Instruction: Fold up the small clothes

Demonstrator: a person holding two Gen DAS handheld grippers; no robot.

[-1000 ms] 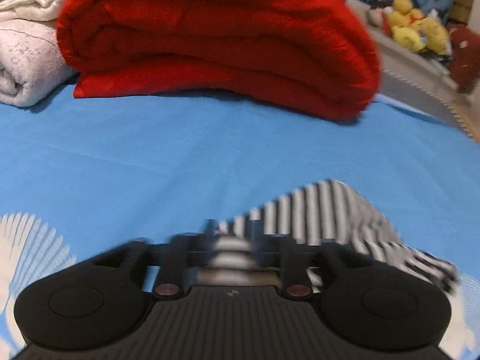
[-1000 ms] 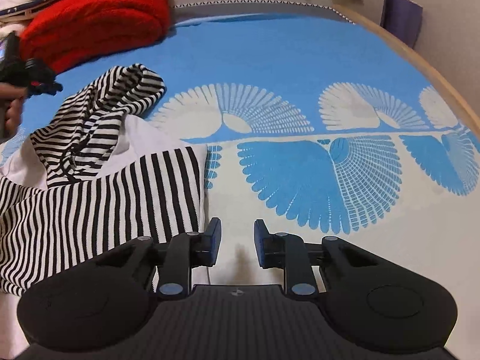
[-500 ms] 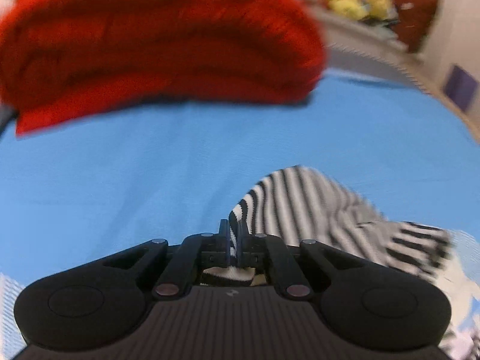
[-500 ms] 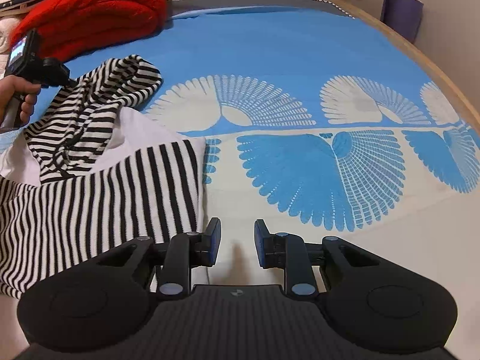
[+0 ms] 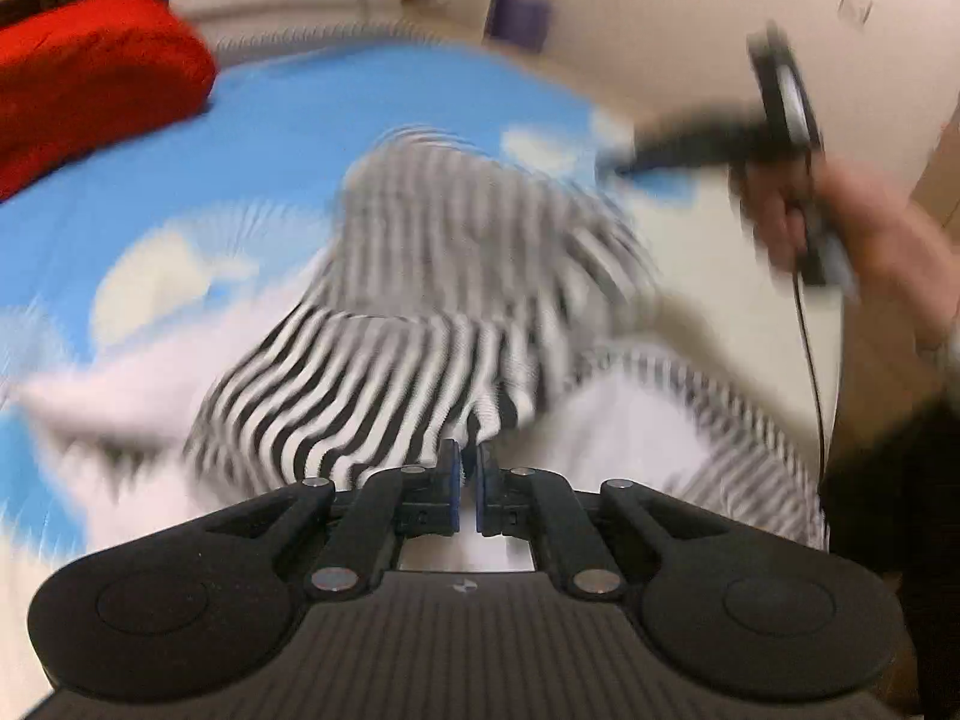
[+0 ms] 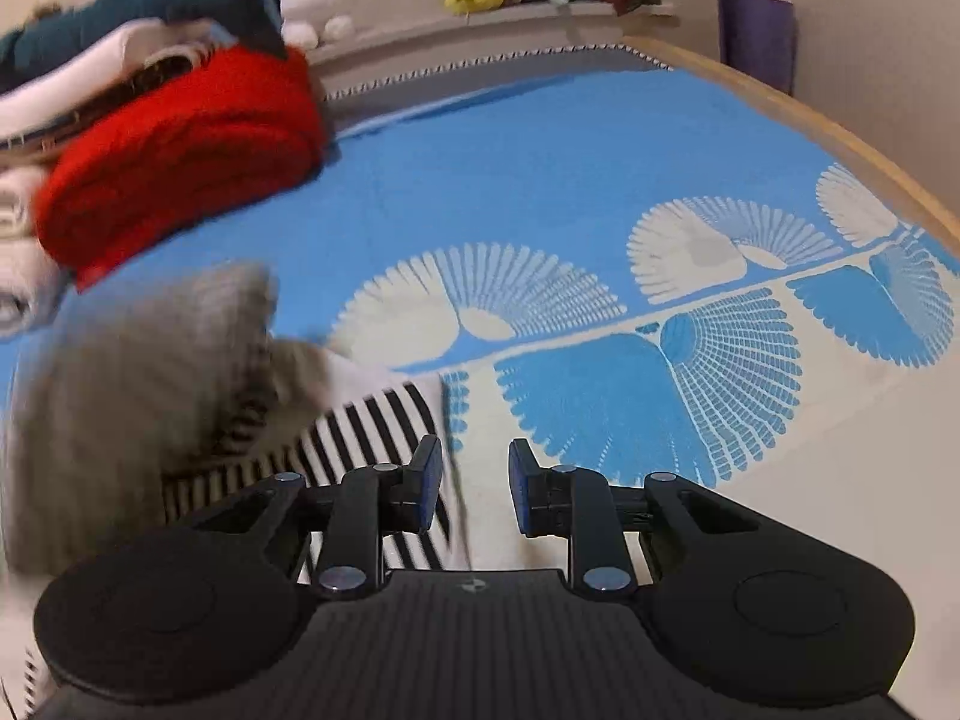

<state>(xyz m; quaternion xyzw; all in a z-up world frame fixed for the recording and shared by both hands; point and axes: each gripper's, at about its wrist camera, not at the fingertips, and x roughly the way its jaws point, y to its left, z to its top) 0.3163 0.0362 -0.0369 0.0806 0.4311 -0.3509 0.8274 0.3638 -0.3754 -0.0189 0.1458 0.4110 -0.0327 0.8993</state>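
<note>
Striped garment [image 5: 384, 384] newly swung rightward, left-clamped

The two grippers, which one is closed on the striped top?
The left gripper: its jaws are pinched on the striped top. The right gripper is open, holding nothing.

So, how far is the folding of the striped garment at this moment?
Done: nothing looks folded flat yet. In hand: the left gripper is shut on the striped garment, which is blurred with motion, apparently mid-fold. The right gripper is open over the garment's lower edge, gripping nothing. Left: lay that part down, then make the remaining folds on the blue bedspread.
</note>
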